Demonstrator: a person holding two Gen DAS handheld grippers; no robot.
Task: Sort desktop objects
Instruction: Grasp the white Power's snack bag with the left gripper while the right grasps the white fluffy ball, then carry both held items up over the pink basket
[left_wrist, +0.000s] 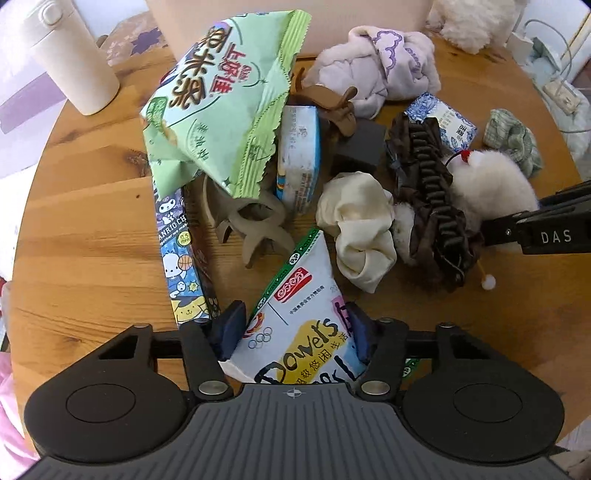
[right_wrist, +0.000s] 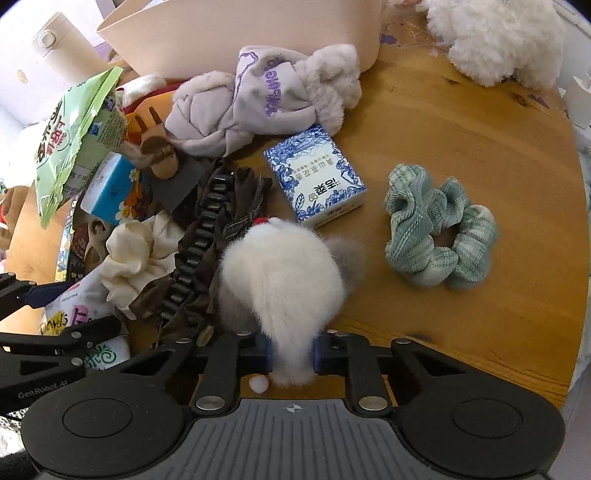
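My left gripper (left_wrist: 295, 332) is shut on a white snack packet (left_wrist: 303, 295) with green trim and a yellow label, its blue pads pressing both sides. My right gripper (right_wrist: 293, 356) is shut on the narrow end of a white fluffy pompom (right_wrist: 280, 273), squeezing the fur between its pads. In the left wrist view the right gripper (left_wrist: 535, 229) reaches in from the right edge at that pompom (left_wrist: 491, 181). Both things lie in a pile on the round wooden table (right_wrist: 461, 332).
The pile holds a green snack bag (left_wrist: 225, 110), a cream scrunchie (left_wrist: 358, 229), a brown hair clip (right_wrist: 207, 236), a blue-and-white box (right_wrist: 314, 177), a lilac plush headband (right_wrist: 266, 96) and a cartoon-printed box (left_wrist: 181, 254). A green plaid scrunchie (right_wrist: 439, 225) lies apart. A beige bin (right_wrist: 240, 33) and cream bottle (left_wrist: 70, 55) stand behind.
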